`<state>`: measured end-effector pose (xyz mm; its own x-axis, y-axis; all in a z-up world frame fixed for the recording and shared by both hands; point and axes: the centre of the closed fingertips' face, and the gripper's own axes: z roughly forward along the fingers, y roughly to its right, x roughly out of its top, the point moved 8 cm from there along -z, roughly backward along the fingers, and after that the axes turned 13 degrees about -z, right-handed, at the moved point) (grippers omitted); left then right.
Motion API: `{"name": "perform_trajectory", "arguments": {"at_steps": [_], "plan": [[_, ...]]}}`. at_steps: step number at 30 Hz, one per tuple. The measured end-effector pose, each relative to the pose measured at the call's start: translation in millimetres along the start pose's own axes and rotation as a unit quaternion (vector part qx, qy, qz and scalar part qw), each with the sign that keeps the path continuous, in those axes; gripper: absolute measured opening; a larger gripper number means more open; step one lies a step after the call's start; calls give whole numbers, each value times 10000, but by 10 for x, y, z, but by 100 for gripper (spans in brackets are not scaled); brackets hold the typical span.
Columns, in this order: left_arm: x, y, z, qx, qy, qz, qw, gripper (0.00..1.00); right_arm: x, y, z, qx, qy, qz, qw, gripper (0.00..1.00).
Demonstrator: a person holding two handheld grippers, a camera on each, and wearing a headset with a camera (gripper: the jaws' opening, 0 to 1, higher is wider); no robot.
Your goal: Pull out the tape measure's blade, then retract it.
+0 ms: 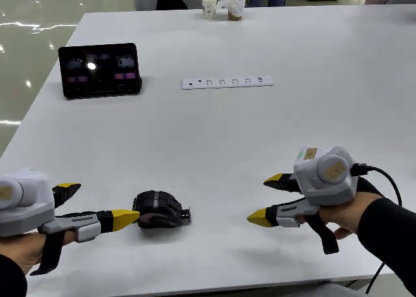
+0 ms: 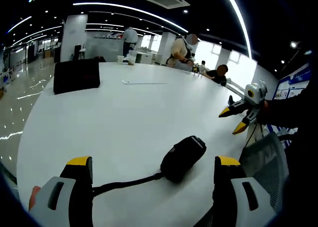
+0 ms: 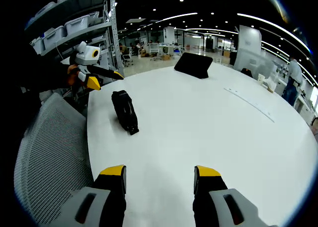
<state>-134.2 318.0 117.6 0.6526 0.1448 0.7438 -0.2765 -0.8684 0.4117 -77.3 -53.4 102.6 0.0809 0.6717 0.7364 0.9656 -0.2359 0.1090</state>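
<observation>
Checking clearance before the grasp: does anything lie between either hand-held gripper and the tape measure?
Nothing visible does. The tape measure lies just ahead of the open left hand-held gripper, and only bare table separates it from the right hand-held gripper.

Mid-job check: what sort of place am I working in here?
Likely an open-plan office or lab: a large white worktable carrying a long white power strip and a black tablet, metal shelving with grey storage bins, and people at its far side.
</observation>
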Motion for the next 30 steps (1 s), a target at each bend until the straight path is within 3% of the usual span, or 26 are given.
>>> {"name": "perform_trajectory", "arguments": {"at_steps": [6,15,23,30], "plan": [[-34,-26,-121,-130,-185,-38,9997,99,-141,11,-166,-78,-73,42,9999,60],[-133,-41,-195,-184,-647,369,9971,99,-469,48,-393,-217,-141,220,9994,86],[-172,-92,-243,-183,-801,539,9952,99,-725,77,-602,-333,-225,324,9987,99],[-207,-136,-265,-225,-981,663,9927,99,-872,107,-706,-433,-383,368,9976,99]]}}
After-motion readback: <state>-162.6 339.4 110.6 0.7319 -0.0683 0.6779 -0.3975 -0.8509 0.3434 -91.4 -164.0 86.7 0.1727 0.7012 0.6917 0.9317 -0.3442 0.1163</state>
